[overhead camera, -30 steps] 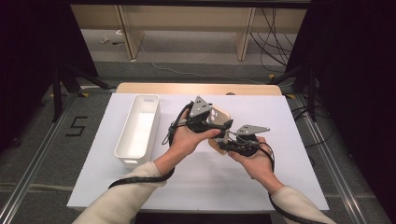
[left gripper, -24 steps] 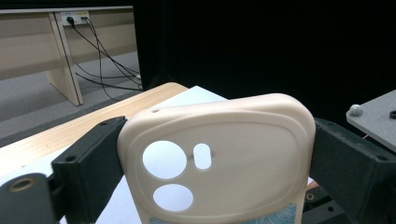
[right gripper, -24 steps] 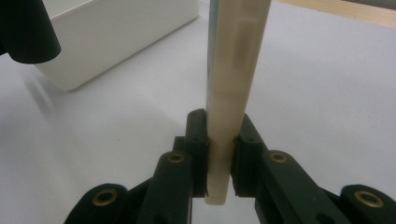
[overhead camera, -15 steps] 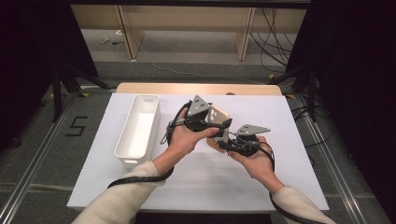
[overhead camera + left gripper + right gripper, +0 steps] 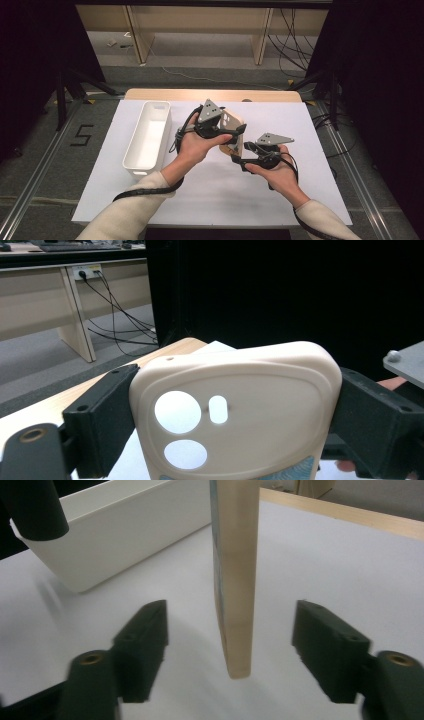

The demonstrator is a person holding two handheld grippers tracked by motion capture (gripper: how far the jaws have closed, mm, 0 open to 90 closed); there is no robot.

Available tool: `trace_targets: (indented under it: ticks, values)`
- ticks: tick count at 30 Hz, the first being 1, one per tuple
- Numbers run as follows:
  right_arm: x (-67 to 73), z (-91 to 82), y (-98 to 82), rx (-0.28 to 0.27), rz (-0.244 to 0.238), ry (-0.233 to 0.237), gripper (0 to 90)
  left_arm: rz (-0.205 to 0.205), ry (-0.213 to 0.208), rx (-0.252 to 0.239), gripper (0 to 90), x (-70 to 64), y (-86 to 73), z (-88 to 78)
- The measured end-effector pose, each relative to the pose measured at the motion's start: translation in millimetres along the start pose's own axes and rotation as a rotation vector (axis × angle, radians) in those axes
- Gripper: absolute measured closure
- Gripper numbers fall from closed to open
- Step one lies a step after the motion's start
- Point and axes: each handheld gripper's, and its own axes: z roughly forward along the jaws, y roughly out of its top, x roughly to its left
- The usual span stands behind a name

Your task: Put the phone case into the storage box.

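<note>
Beige phone case (image 5: pixel 233 131) held above the white worktop (image 5: pixel 310 130), to the right of the white bin (image 5: pixel 148 140) and well apart from it. Clamped by its two long edges between the jaws of the left gripper (image 5: pixel 235 131), pads pressing on both sides, as seen in the left gripper view, where the case (image 5: pixel 235 410) fills the gap between the jaws with its camera cut-outs facing the lens. Standing on edge, upright, lower end hanging free over the worktop (image 5: pixel 320 555).

Right gripper (image 5: pixel 239 159) placed just below and to the right of the case, at its lower end. Jaws just opened wide; in the right gripper view the thin edge of the case (image 5: pixel 235 580) between the two jaws of that gripper (image 5: pixel 230 655), with clear gaps on both sides, so no contact and nothing gripped. White bin (image 5: pixel 115 535) seen behind the case, to the left.

Both hands close together over the middle of the worktop, right of the bin.
</note>
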Motion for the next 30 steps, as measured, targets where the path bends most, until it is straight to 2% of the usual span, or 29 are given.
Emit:
trace_targets:
  ticks: [4,11,23,30]
  values:
    - [-1.3,-1.9,-2.4,-0.006,-0.016,0.033,15.6,0.001,0.005,-0.006,10.5,3.5,1.2,-3.9]
    - [-4.2,-8.3,-6.2,-0.030,-0.023,0.016,14.3,-0.002,0.021,-0.020,10.4,10.5,4.5,-11.6]
    - [-5.8,-17.7,-8.7,-0.054,-0.043,0.033,13.2,0.002,0.037,-0.024,10.5,20.0,6.5,-22.5]
    - [-7.7,-23.3,-10.7,-0.076,-0.033,0.026,13.2,0.011,0.049,-0.022,10.5,23.9,10.3,-28.0]
